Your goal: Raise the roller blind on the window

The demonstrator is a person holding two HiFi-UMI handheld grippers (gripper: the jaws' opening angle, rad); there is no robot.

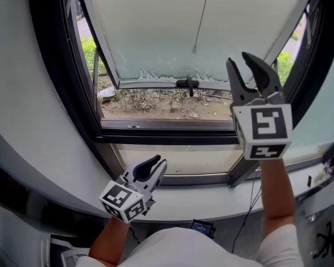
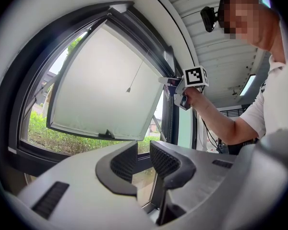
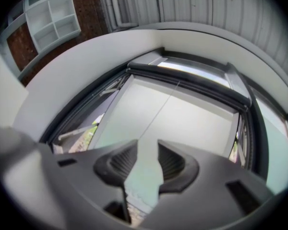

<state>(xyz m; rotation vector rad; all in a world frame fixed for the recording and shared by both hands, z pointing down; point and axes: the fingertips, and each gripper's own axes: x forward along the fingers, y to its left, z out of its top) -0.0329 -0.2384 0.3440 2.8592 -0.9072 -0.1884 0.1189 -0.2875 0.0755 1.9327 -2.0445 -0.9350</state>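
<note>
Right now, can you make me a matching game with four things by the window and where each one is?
Things: 1 left gripper; 2 right gripper; 3 cord; 4 window handle.
Places: A hanging before the pane; B on the sash's bottom edge; C raised high; D low, near the sill.
Pairs: 1-D, 2-C, 3-A, 4-B.

right gripper (image 3: 147, 152), jaws apart and empty, before the pale window pane (image 3: 192, 123)

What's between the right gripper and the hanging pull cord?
Nothing: in the head view the right gripper, jaws apart and empty, stands right of the pull cord, with only the pale window panel behind the gap.
</note>
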